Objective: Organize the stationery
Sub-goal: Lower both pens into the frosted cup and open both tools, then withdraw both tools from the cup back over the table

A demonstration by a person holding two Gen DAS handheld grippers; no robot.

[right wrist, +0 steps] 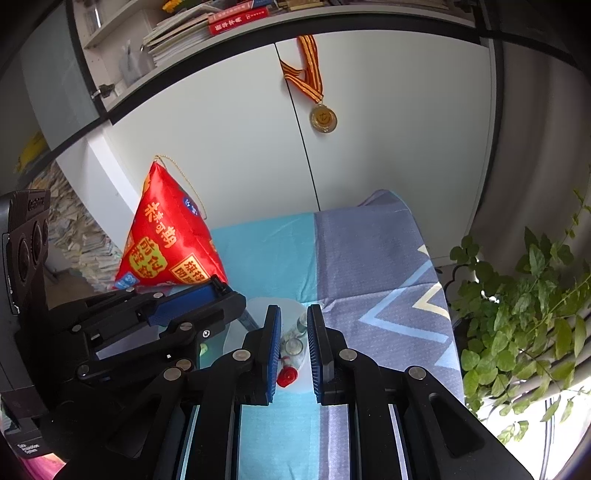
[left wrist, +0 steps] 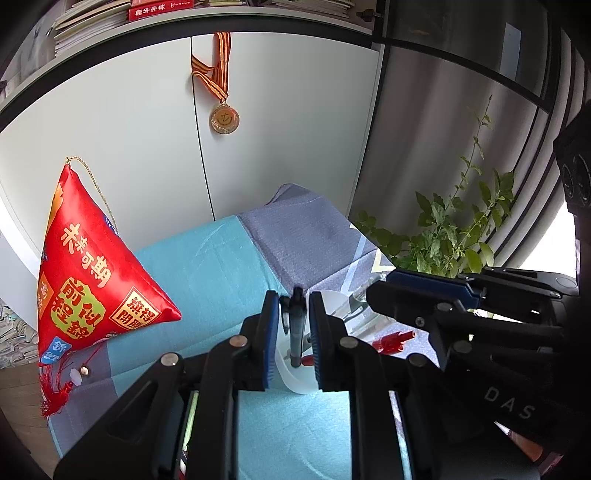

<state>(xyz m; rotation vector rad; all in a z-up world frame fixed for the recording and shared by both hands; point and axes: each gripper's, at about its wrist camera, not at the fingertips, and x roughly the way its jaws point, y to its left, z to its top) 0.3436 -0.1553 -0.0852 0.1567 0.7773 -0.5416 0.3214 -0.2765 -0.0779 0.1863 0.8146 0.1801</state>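
Closest up in the left wrist view, the left gripper (left wrist: 293,306) has its blue pads squeezed in narrow on a black pen with a clip (left wrist: 295,325), held upright, its lower end down in a clear plastic pouch (left wrist: 295,380) lying on the teal and grey-blue patterned cloth (left wrist: 221,266).

Right next to it the right gripper (right wrist: 294,325) is also narrowed down, and between its pads there's a clear-barrelled pen with a red cap (right wrist: 290,365) pointing down into the same see-through pouch. Can't really tell if the pads actually pinch that pen or just sit around it. From the left camera the red cap pokes out just beside the right gripper's linkage.

Further back on the cloth, off to the left, a red satin pyramid-shaped pillow with gold lettering and a red tassel (left wrist: 96,273) sits near the wall. To the right is a leafy green plant (right wrist: 524,317). Behind everything are white cabinet doors (left wrist: 129,140) with a gold medal on an orange-striped ribbon (left wrist: 224,118) hanging at the seam, and stacked books on the shelf above (right wrist: 207,26).
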